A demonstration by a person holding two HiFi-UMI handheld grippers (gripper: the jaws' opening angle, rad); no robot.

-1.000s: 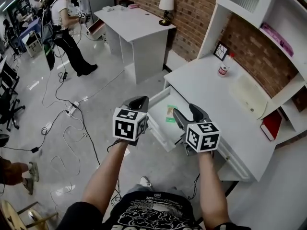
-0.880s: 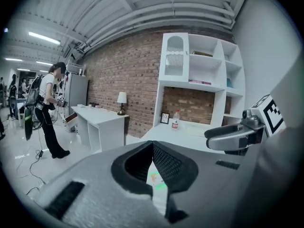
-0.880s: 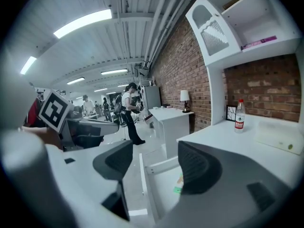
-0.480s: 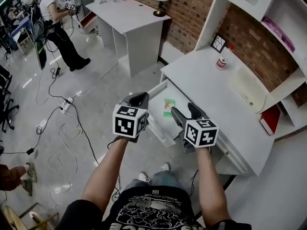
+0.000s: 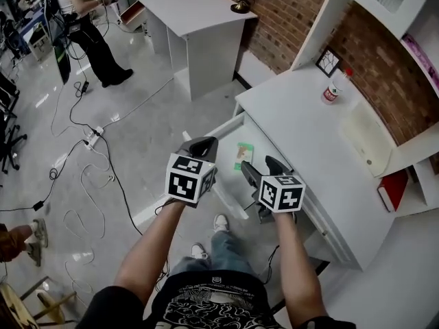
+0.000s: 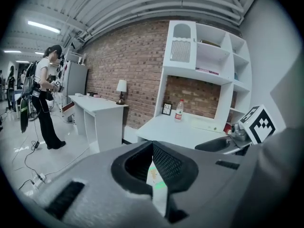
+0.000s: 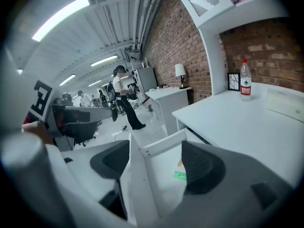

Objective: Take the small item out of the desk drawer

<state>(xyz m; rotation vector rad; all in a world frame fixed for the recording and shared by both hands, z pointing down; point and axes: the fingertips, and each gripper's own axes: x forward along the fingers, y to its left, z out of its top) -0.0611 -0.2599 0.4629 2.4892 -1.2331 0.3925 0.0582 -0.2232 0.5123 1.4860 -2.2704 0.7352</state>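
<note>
Green-and-tan flat packet [image 5: 243, 155] in open white desk drawer [image 5: 223, 126] lies at one o'clock from my right gripper [image 5: 260, 167], the nearer one, jaws opening, pads pressing nothing; left gripper [image 5: 199, 144] clenched, empty.

head view: steeply down over drawer [image 5: 230, 175] | gripper views: low, close, facing desk [image 5: 302, 129] | shared: drawer, desk

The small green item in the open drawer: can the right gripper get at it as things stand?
Probably yes. The drawer stands open, the small green item lies uncovered on its floor, and the right gripper, jaws opening and empty, hangs close by it.
</note>
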